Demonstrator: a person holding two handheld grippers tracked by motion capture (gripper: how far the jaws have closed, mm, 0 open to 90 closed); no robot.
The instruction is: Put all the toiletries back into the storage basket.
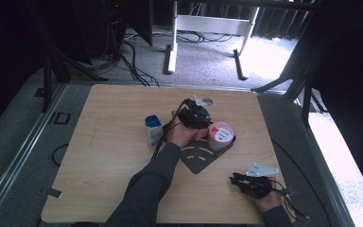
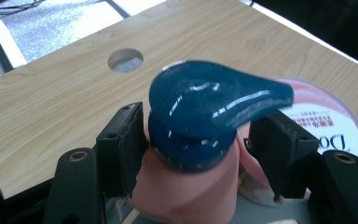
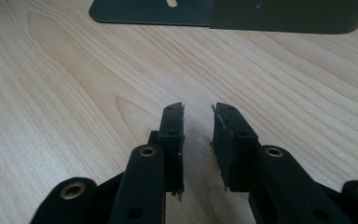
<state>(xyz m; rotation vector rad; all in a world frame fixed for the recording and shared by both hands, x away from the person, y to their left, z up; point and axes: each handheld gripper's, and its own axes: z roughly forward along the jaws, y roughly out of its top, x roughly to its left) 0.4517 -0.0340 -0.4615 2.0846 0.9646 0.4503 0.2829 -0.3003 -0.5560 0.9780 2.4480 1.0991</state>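
My left gripper [image 2: 200,116] is shut on a pink pump bottle [image 2: 186,191] with a glossy dark blue pump head [image 2: 205,98], its jaws on either side just under the head. Right behind the bottle stands a pink tub [image 2: 335,135] with a printed lid. In the high view the left gripper [image 1: 196,117] hangs beside that tub [image 1: 220,135], which sits on a black metal plate [image 1: 199,158]; the hand hides the bottle there. Low at the table's right front, my right gripper [image 1: 234,178] has its jaws slightly apart with nothing between them [image 3: 198,109].
A small white bottle with a blue cap [image 1: 153,131] stands left of the left hand. A round hole [image 1: 207,100] pierces the tabletop behind the left gripper. The black plate [image 3: 168,11] lies just ahead of the right gripper. Floor cables and frame legs sit beyond the table.
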